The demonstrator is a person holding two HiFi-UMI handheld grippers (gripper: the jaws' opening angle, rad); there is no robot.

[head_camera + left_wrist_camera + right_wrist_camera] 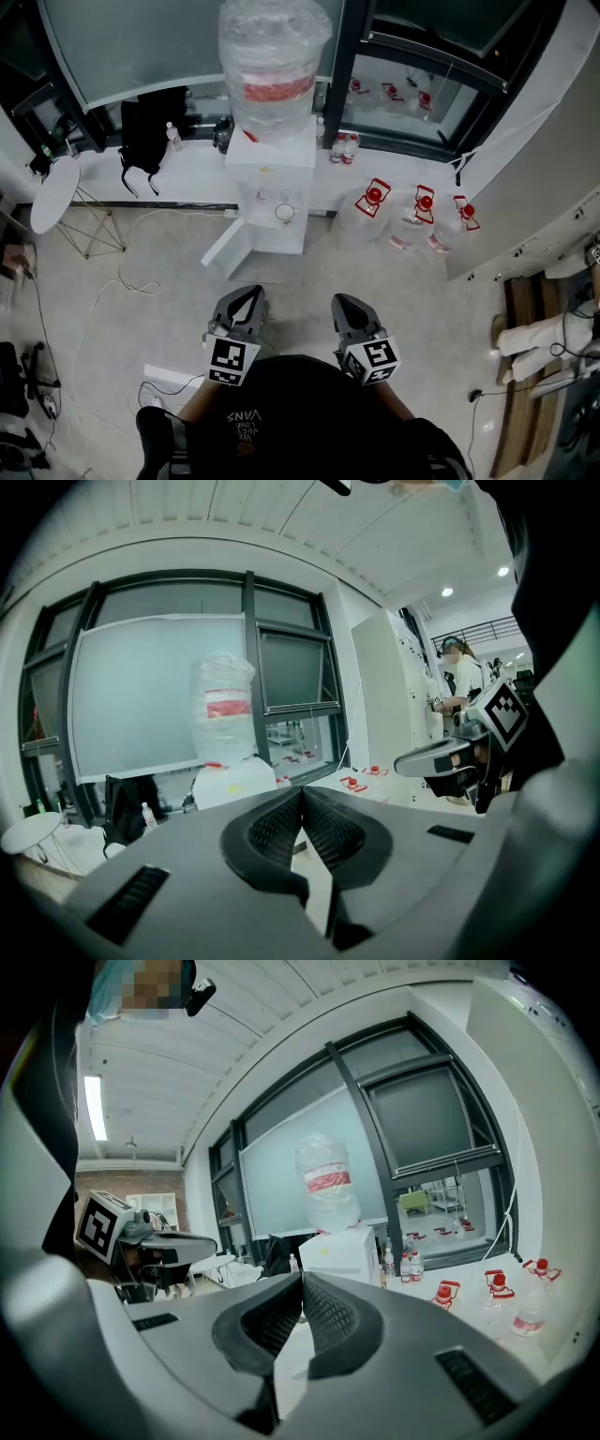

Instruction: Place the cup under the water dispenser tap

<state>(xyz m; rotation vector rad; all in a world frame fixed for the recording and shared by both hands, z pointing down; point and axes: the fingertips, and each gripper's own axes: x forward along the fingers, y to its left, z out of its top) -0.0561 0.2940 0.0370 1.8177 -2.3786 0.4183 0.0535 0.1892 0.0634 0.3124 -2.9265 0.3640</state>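
A white water dispenser [272, 178] with a large clear bottle [272, 56] on top stands against the window ledge ahead. A small clear cup [284, 214] sits in its recess below the taps. My left gripper [247, 298] and right gripper [345, 306] hang side by side well short of the dispenser, both shut with nothing between the jaws. In the left gripper view the shut left gripper [302, 794] points toward the dispenser [234, 780]. The right gripper view shows the right gripper [302, 1279] shut the same way before the dispenser [342, 1252]; the cup is hidden in both.
The dispenser's lower door [228, 248] stands open to the left. Several red-capped water jugs [412, 220] sit on the floor at its right. A black backpack [150, 131], a round white table [54, 192] and floor cables [122, 272] lie left. A person [461, 677] stands far right.
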